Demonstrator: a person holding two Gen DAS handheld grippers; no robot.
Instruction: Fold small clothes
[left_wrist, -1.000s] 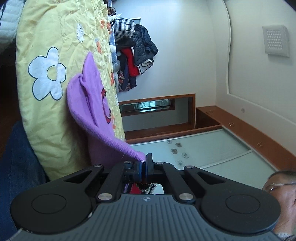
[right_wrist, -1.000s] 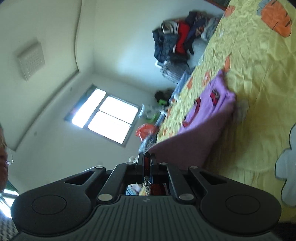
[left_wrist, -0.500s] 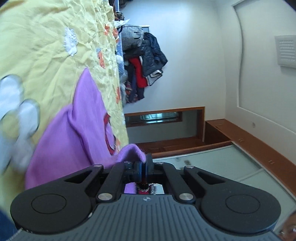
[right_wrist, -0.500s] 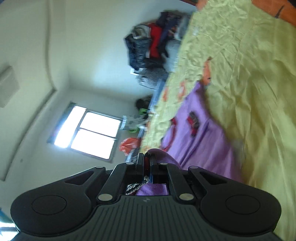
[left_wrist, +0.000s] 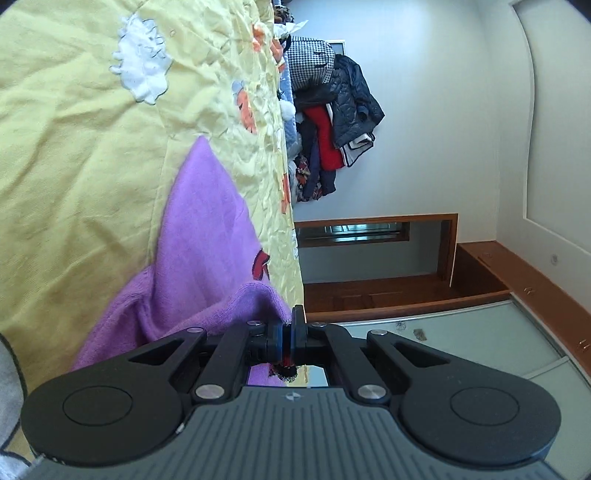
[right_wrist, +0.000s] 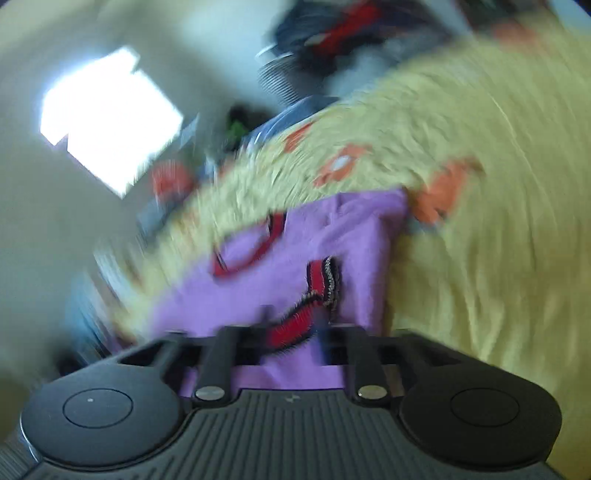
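A small purple garment with red trim lies on the yellow quilt. My left gripper is shut on a folded-over edge of the garment, held just above the rest of it. In the blurred right wrist view the garment lies flat on the quilt with its red and black trim facing up. My right gripper is open, its fingers spread over the near edge of the garment with nothing held.
A pile of dark and red clothes sits at the far end of the bed against the wall. A wooden door frame and a glass wardrobe door are beyond. A bright window shows in the right view.
Both grippers carried the garment's edge forward over the rest of it. The right gripper has opened and let the garment go, and is moving fast. The left stays shut on the edge.
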